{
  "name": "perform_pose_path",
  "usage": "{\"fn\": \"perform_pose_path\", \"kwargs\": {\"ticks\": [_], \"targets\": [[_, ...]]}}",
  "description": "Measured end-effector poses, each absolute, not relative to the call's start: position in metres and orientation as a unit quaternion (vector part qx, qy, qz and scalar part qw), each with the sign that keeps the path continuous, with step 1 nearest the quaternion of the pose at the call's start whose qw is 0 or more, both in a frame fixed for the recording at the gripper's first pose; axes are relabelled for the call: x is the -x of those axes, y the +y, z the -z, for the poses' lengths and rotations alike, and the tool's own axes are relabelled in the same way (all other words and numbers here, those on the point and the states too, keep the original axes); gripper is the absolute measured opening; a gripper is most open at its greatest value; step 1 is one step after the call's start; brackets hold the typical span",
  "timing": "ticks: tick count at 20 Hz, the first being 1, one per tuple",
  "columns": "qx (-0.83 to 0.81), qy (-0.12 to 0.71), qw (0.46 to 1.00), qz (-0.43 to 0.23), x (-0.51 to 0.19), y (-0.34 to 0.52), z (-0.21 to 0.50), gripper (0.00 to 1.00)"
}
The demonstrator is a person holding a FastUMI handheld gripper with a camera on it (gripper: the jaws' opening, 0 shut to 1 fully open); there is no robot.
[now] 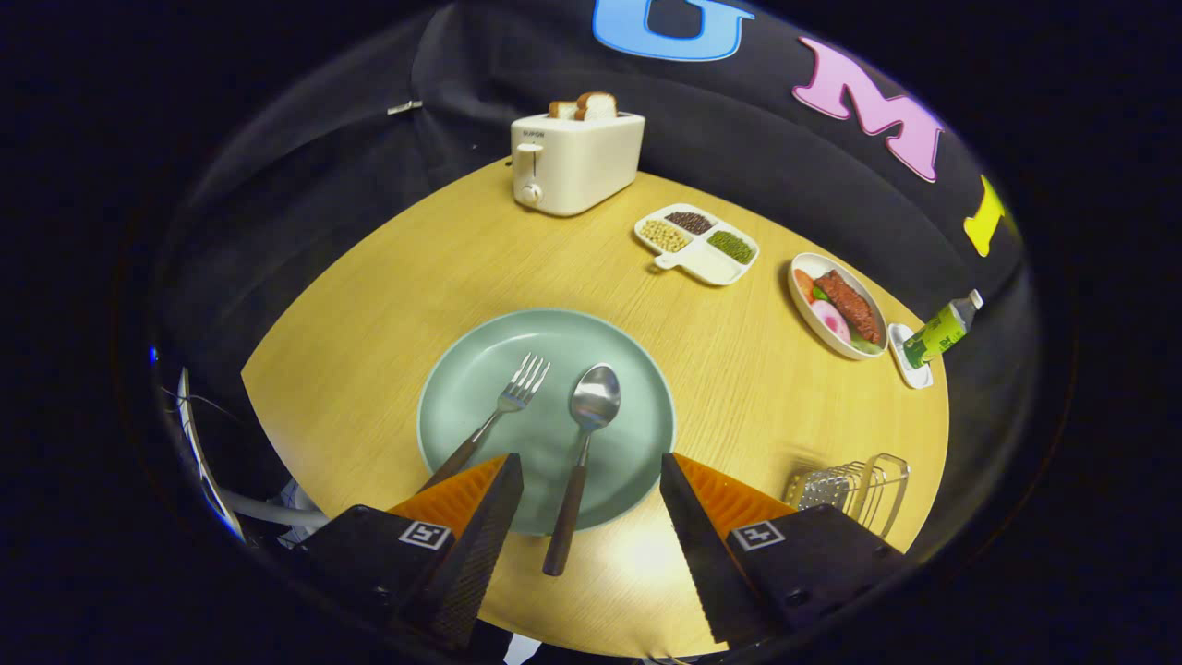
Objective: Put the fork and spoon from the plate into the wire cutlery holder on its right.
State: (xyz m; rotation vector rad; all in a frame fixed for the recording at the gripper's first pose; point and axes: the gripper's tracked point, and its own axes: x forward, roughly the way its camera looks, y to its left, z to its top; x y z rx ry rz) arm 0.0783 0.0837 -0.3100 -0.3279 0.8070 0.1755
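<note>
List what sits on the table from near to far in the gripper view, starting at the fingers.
Open gripper with the spoon handle between its fingers → wire holder → plate → sectioned dish → toaster.

You have a wood-grain table [757,388], smooth, with a glare patch. The plate [480,388] reads matt glazed ceramic. Fork [512,399] and spoon [591,406] are polished metal with dark matt handles. The wire cutlery holder [854,488] is shiny metal; the toaster [574,159] is glossy plastic.

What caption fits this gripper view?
Open hand-held gripper above the plate, spoon between its fingers, fork beside it, holder right.
</note>
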Motion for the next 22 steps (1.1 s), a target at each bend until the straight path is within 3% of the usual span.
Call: {"fn": "perform_pose_path", "kwargs": {"ticks": [10, 11, 13, 14, 15, 16, 17, 22], "targets": [[0.12, 0.508, 0.85, -0.071, -0.081, 0.084, 0.37, 0.69], [0.118, 0.515, 0.846, -0.068, -0.082, 0.083, 0.373, 0.47], [0.11, 0.522, 0.842, -0.074, -0.083, 0.087, 0.375, 0.29], [0.11, 0.528, 0.839, -0.072, -0.081, 0.085, 0.372, 0.3], [0.108, 0.531, 0.838, -0.065, -0.083, 0.083, 0.373, 0.22], [0.107, 0.529, 0.84, -0.057, -0.087, 0.08, 0.372, 0.22], [0.101, 0.532, 0.838, -0.063, -0.088, 0.082, 0.374, 0.12], [0.076, 0.532, 0.84, -0.071, -0.087, 0.079, 0.367, 0.09]]}}
